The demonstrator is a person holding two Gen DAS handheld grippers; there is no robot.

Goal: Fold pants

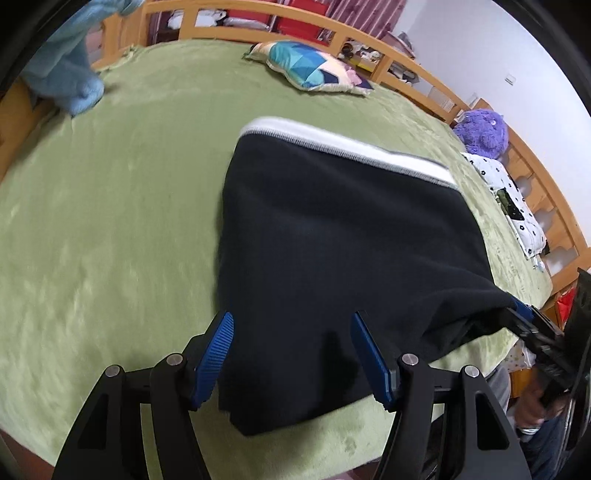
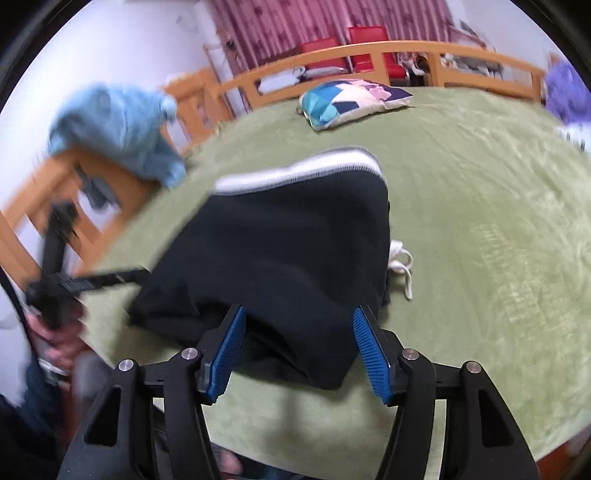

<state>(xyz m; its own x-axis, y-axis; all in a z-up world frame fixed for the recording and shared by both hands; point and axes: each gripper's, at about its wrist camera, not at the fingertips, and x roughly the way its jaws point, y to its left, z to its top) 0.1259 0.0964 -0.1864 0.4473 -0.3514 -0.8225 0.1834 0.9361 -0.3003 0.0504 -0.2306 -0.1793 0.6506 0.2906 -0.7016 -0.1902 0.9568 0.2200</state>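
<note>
Black fleece pants with a white waistband (image 1: 332, 236) lie folded into a thick dark block in the middle of a bed covered by a plush green blanket (image 1: 110, 229), the waistband at the far edge and a white drawstring (image 2: 402, 266) spilling out on one side. The left gripper (image 1: 291, 354) hangs over the near edge of the pants with its blue ribbed pads spread wide, the cloth lying between and under them and neither pad pressing on it. The right gripper (image 2: 297, 350) hovers likewise at the near end of the bundle, jaws wide apart, dark fabric showing in the gap; in the left camera's view its tip sits right at the corner of the cloth, though I cannot tell there whether it touches. No boxes or baskets sit on the bed; the only storage in sight is the row of open cubbies behind the orange wooden bed rail (image 1: 406, 70), with small items inside too blurred to name. A patchwork pillow in teal, navy and pink (image 1: 314, 68) rests near the far rail, a light blue fuzzy garment (image 1: 70, 74) is draped over the corner rail, and a purple plush toy (image 1: 484, 133) sits by a white black-dotted cloth (image 1: 513, 206). Behind the rail stand red chairs (image 2: 354, 51), striped pink curtains (image 2: 295, 26) and a white wall.
</note>
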